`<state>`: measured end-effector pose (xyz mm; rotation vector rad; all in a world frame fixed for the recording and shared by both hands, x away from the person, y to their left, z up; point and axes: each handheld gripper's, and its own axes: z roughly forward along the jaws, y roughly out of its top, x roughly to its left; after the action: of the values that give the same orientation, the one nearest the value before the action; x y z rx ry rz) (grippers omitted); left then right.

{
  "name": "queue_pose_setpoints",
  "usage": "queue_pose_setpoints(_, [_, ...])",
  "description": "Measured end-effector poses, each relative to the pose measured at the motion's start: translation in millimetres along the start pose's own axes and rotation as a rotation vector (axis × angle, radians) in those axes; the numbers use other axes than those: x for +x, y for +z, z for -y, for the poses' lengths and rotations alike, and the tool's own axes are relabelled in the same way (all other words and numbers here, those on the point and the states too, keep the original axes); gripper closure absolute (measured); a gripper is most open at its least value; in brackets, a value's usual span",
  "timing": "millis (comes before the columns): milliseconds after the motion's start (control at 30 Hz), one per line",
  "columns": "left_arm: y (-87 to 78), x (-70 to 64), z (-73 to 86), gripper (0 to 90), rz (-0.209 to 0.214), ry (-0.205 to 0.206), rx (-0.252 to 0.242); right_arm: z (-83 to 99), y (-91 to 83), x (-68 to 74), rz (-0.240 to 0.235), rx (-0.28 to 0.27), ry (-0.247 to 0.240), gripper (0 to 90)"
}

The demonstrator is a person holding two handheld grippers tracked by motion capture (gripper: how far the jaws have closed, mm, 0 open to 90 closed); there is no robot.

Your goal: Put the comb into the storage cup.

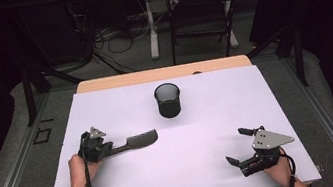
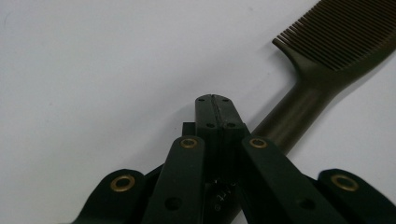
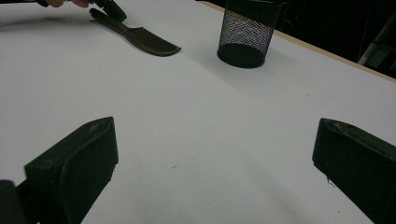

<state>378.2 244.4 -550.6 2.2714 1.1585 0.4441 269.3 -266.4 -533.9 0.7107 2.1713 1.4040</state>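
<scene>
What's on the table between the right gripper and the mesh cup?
Nothing: the stretch from the right gripper to the mesh cup is bare white table, as the high view and right gripper view show.

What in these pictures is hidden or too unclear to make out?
- Comb: in the left gripper view the handle's end is hidden under the left gripper; the picture's top right corner cuts off its teeth.
- Mesh cup: the right gripper view's top edge cuts off its rim.
- Cup's inside: too dark in the high view.

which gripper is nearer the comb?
Left. The left gripper is at the comb handle, jaws closed beside it; the right gripper sits open, far across the table.
</scene>
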Motion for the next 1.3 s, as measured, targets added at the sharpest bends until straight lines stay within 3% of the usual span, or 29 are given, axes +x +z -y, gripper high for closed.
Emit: queue_pose_setpoints(1300, [-8.1, -6.6, 4.1, 90.0, 0.028, -0.036, 0.043, -0.7, 0.2, -0.9, -0.001, -0.003, -0.004, 0.0])
